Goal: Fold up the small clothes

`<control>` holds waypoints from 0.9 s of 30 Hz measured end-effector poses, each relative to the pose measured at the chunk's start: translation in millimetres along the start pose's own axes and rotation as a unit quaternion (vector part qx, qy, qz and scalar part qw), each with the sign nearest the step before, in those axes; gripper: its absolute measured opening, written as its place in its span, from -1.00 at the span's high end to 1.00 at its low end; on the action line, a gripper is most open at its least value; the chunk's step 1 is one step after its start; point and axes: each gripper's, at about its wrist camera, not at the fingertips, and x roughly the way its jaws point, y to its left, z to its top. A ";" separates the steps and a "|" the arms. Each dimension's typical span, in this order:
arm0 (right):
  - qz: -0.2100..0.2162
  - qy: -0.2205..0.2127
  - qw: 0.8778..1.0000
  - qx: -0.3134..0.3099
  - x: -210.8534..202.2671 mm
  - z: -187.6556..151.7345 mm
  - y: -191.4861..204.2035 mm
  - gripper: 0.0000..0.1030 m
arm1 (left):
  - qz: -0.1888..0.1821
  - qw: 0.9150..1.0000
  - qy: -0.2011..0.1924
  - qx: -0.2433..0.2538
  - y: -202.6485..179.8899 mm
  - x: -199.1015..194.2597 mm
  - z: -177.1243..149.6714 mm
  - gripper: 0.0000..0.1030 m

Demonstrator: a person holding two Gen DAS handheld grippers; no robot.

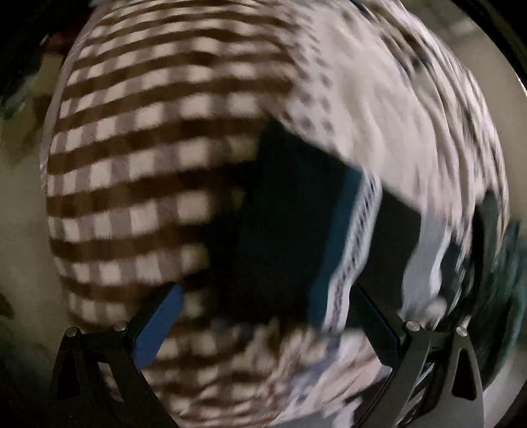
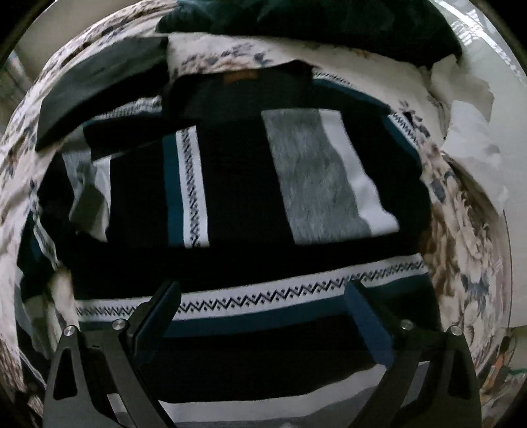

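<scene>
- Left wrist view, badly smeared: your left gripper [image 1: 266, 316] points down with its fingers spread wide, nothing pinched between them.
- Under it you see a brown-and-white checked cloth [image 1: 138, 158] filling the left half of the view, and a floral sheet [image 1: 395, 125] on the right.
- A corner of the dark sweater [image 1: 280, 214], with its teal and white patterned band, lies across the seam between them, reaching down between your fingers.
- Right wrist view, sharper: your right gripper [image 2: 263, 312] also points down, fingers spread wide, pads clear of the fabric.
- The dark sweater [image 2: 250, 260] lies folded on the floral sheet [image 2: 461, 210], sleeves laid over its body, a zigzag band running across between your fingertips.
- A dark flat piece [image 2: 98, 92] rests at upper left, a dark green garment [image 2: 329, 26] along the top edge.
</scene>
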 end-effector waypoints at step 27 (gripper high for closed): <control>-0.011 -0.014 1.000 -0.007 3.4 20.1 -16.0 -0.95 | -0.012 0.876 -0.199 0.438 -228.1 -66.6 -110.2 0.80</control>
